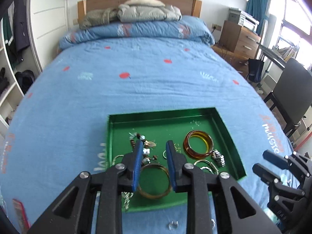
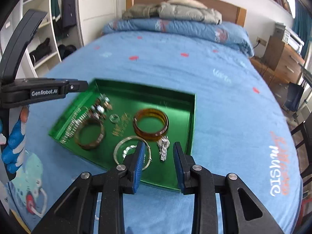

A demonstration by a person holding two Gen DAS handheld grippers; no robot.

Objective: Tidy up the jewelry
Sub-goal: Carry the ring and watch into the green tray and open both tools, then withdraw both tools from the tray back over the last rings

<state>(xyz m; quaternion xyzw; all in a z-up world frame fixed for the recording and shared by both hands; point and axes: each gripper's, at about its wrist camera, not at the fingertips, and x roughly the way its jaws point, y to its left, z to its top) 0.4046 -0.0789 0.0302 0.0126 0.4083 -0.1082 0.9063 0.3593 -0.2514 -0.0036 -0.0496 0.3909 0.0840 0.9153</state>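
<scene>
The green tray (image 2: 192, 117) lies on the bed (image 2: 195, 68), mid-frame in both views, holding 2 amber bangles (image 2: 151, 123), a thin metal hoop (image 2: 132, 152), a watch (image 2: 163, 148) and what looks like a beaded strand (image 1: 143, 148). The bangles are probably stiff, light and slick; pinching across the rim suits them. The strand is limp and would drape. The left gripper (image 1: 154, 161) and right gripper (image 2: 159, 159) are both released and empty. The soft bedding may let the tray tilt; wardrobe upper left, drawers upper right.
</scene>
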